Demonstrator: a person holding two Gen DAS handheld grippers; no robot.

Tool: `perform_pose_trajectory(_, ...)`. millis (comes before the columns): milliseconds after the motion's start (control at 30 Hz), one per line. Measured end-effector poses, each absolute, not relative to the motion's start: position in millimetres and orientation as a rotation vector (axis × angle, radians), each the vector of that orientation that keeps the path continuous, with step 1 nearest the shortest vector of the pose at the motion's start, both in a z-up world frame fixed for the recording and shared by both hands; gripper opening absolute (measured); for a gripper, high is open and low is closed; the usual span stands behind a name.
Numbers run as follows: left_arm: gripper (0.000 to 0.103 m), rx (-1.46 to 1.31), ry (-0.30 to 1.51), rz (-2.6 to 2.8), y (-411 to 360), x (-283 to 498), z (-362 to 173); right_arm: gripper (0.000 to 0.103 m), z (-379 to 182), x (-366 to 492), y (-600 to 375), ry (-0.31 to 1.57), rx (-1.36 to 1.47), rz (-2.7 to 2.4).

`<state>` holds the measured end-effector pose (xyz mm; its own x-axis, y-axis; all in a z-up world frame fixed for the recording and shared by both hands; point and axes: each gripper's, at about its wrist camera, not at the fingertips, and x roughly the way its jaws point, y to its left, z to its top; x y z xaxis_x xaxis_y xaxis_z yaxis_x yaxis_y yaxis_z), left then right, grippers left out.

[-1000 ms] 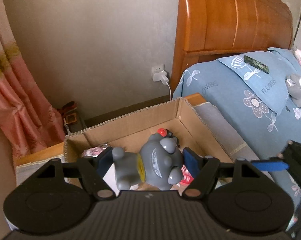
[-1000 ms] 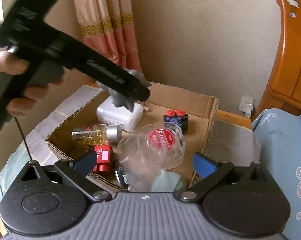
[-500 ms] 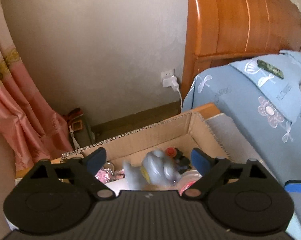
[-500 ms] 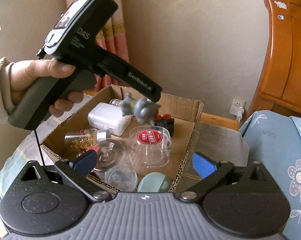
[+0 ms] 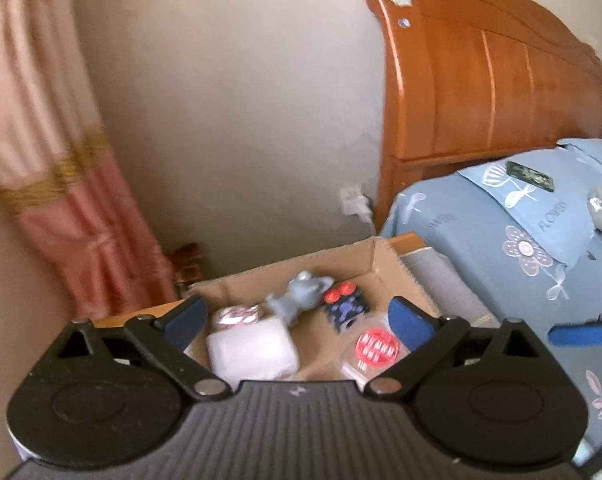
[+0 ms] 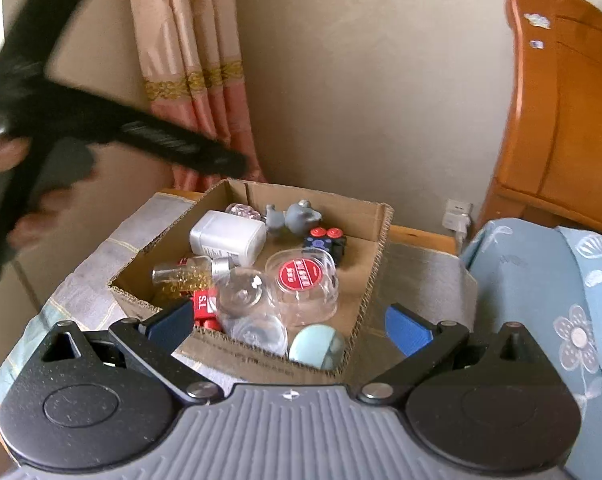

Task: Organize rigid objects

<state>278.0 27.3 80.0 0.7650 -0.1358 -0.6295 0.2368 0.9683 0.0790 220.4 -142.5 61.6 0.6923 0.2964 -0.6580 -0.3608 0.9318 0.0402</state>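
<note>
above the cardboard box (image 6: 375, 216) both my grippers, left gripper (image 5: 297, 316) and right gripper (image 6: 289, 322), sit spread and holding nothing; grey toy (image 6: 295, 218) lies inside.

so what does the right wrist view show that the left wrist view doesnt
Only the right wrist view shows the small glass bottle of gold beads, the pale green round lid and the red box. Only the left wrist view shows the dark flat remote on the blue floral bedding. Both show the open cardboard box, grey toy figure, white plastic bottle and red-labelled clear tub.
</note>
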Motion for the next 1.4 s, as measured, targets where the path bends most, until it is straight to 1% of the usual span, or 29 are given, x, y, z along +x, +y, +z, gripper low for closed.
perform_pose_trajectory(133, 0.099, 0.193, 0.639, -0.138, 28.2, 224.5, 74.0, 0.103, 61.3, 198.5, -145.0, 0.731, -0.078, 0.288)
perform_pose_trajectory(167, 0.101, 0.189, 0.642, -0.114, 29.2, 209.5, 68.3, 0.103, 59.1, 192.7, -145.6, 0.736, -0.074, 0.264)
perform_pose_trajectory(300, 0.101, 0.127, 0.667, -0.062, 35.8, 159.2, 44.4, 0.103, 48.0, 167.2, -145.9, 0.756, -0.05, 0.163)
perform_pose_trajectory(500, 0.101, 0.053, 0.723, -0.005, 33.7, 115.9, 27.6, 0.103, 32.9, 133.2, -145.8, 0.804, -0.017, 0.104)
perform_pose_trajectory(833, 0.101, 0.074, 0.667, 0.024, 26.9, 85.5, 48.3, 0.103, 49.5, 106.5, -137.2, 0.749, -0.026, 0.087)
perform_pose_trajectory(1400, 0.101, 0.054, 0.672, 0.035, 27.6, 77.9, 53.8, 0.103, 59.3, 98.0, -137.2, 0.718, -0.028, 0.082)
